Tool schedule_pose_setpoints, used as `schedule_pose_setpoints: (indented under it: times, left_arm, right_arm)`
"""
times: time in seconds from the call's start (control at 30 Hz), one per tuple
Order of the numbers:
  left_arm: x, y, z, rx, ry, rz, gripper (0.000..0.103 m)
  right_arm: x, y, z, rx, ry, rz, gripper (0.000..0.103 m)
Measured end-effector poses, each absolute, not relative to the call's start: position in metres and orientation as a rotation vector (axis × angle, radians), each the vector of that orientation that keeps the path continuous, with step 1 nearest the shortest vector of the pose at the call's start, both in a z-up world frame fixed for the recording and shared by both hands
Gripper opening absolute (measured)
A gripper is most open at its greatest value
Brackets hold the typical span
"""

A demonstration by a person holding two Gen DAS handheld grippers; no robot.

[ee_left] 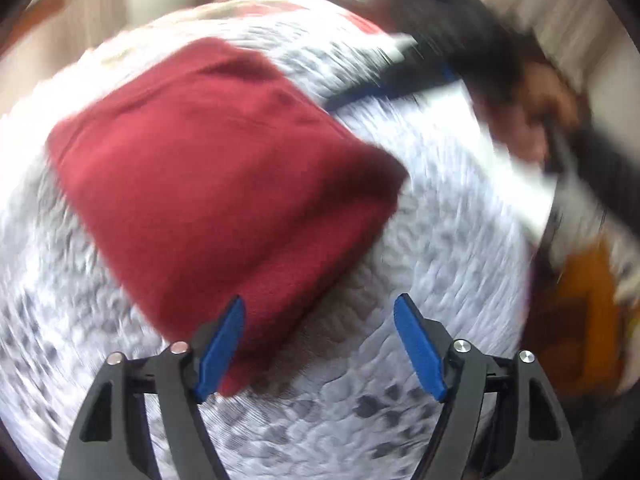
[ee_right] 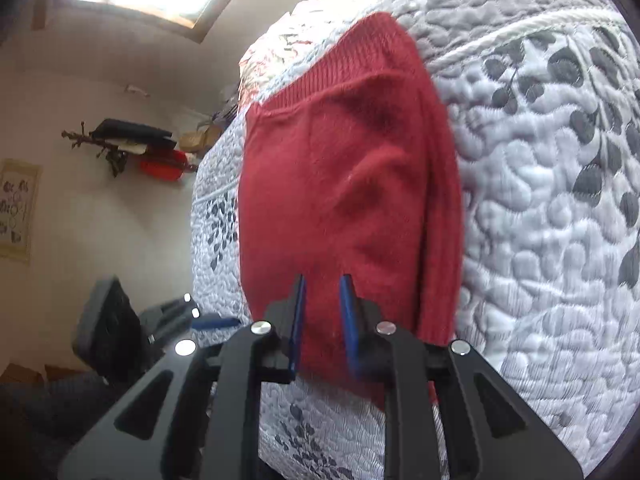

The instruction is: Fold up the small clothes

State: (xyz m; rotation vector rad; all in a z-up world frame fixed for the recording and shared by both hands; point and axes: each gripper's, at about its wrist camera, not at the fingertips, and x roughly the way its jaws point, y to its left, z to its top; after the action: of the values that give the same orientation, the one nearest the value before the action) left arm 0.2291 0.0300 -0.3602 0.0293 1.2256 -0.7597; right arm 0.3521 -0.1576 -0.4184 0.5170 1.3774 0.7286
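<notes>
Because your right hand-held gripper [ee_right: 323, 322] pinches the red sweater's [ee_right: 344, 184] near edge, it stretches away; left hand-held gripper [ee_left: 320, 344] spread.

Soft, fuzzy matt knit with a ribbed hem on the red garment [ee_right: 352, 184], puffy stitched cloth on the grey-white quilt [ee_right: 540, 208], matt black plastic with blue pads [ee_left: 220, 348] and shiny metal pins on both grippers.

Both wrist views close, looking down along claw fingers; both share red garment [ee_left: 224, 184] on quilt [ee_right: 540, 220].
</notes>
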Motion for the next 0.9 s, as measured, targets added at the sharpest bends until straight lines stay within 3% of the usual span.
schedule_pose_setpoints:
  times: [0.03, 0.13, 0.23, 0.33, 0.43, 0.53, 0.63, 0.7, 0.8, 0.83, 0.87, 0.9]
  left_arm:
    - [0.238, 0.048, -0.362, -0.108, 1.250, -0.727, 0.077]
    - [0.257, 0.102, -0.383, -0.494, 1.294, -0.606, 0.077]
    - [0.263, 0.134, -0.406, -0.683, 1.331, -0.519, 0.077]
    - [0.263, 0.148, -0.409, -0.751, 1.313, -0.503, 0.077]
    - [0.266, 0.155, -0.410, -0.759, 1.304, -0.489, 0.077]
    - [0.274, 0.163, -0.412, -0.807, 1.287, -0.473, 0.078]
    - [0.279, 0.170, -0.420, -0.835, 1.290, -0.457, 0.078]
    - [0.282, 0.172, -0.427, -0.854, 1.309, -0.453, 0.078]
    - [0.286, 0.177, -0.435, -0.882, 1.314, -0.450, 0.078]
    - [0.289, 0.180, -0.436, -0.888, 1.314, -0.447, 0.078]
    - [0.291, 0.183, -0.435, -0.899, 1.308, -0.452, 0.079]
    - [0.291, 0.190, -0.435, -0.907, 1.298, -0.459, 0.081]
  right_arm:
    - [0.346, -0.151, -0.425, 0.513, 1.403, 0.723, 0.019]
    - [0.343, -0.169, -0.459, 0.521, 1.447, 0.650, 0.000]
    - [0.338, -0.192, -0.461, 0.602, 1.434, 0.609, 0.000]
    - [0.328, -0.193, -0.425, 0.589, 1.369, 0.631, 0.019]
    - [0.316, -0.181, -0.403, 0.534, 1.336, 0.679, 0.019]
    - [0.308, -0.169, -0.415, 0.559, 1.367, 0.738, 0.023]
    - [0.304, -0.169, -0.444, 0.529, 1.444, 0.716, 0.019]
    - [0.305, -0.176, -0.461, 0.504, 1.474, 0.681, 0.002]
    - [0.300, -0.191, -0.460, 0.569, 1.503, 0.663, 0.000]
    - [0.298, -0.198, -0.449, 0.585, 1.491, 0.688, 0.008]
    - [0.295, -0.215, -0.435, 0.626, 1.471, 0.722, 0.031]
    - [0.300, -0.221, -0.426, 0.657, 1.452, 0.733, 0.045]
